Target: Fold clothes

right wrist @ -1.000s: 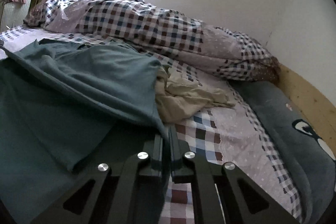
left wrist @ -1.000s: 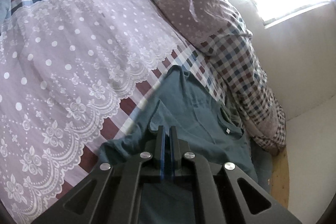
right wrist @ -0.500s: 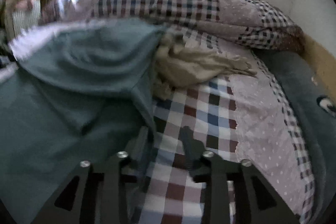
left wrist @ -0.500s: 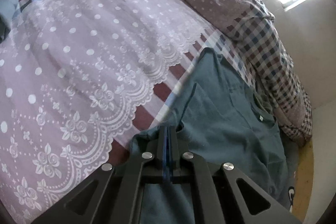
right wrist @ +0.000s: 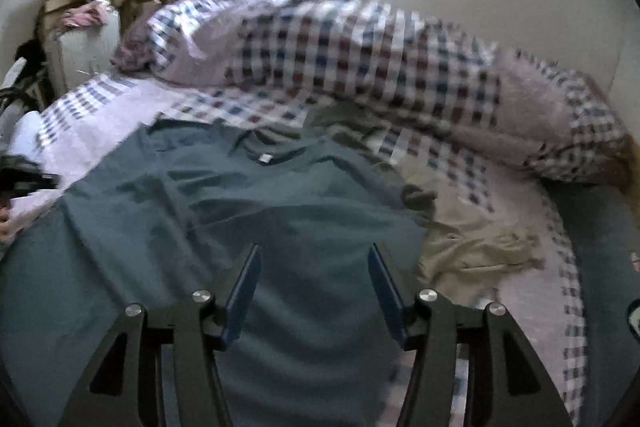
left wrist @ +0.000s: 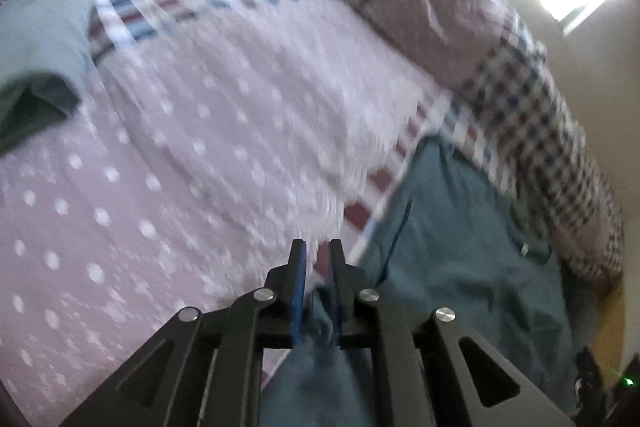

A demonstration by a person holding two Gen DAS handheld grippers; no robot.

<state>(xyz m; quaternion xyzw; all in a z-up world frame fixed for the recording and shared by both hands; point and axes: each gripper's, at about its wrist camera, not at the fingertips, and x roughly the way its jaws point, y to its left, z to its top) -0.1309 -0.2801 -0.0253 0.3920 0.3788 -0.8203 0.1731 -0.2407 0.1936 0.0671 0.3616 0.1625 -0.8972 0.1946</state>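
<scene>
A teal T-shirt (right wrist: 256, 211) lies spread flat on the bed, its collar with a white tag (right wrist: 264, 157) at the far end. My right gripper (right wrist: 313, 251) hovers above the shirt's lower part. Its jaws are wide and still opening, and no cloth is pinched between them. In the left wrist view the same shirt (left wrist: 460, 247) runs along the right. My left gripper (left wrist: 317, 247) is at its near left edge. Its jaws are opening by a narrow gap, with a fold of teal cloth loose low between the fingers.
A checked quilt (right wrist: 360, 59) is heaped along the wall side of the bed. A crumpled beige garment (right wrist: 472, 243) lies right of the shirt, beside a dark grey-blue blanket (right wrist: 600, 247). The pink dotted sheet (left wrist: 180, 147) stretches left, with a light blue cloth (left wrist: 40, 35) at its far corner.
My right gripper let go of the shirt's edge, opened wide and drew back and up; the shirt now lies flat. My left gripper's jaws parted slightly and it turned over the sheet.
</scene>
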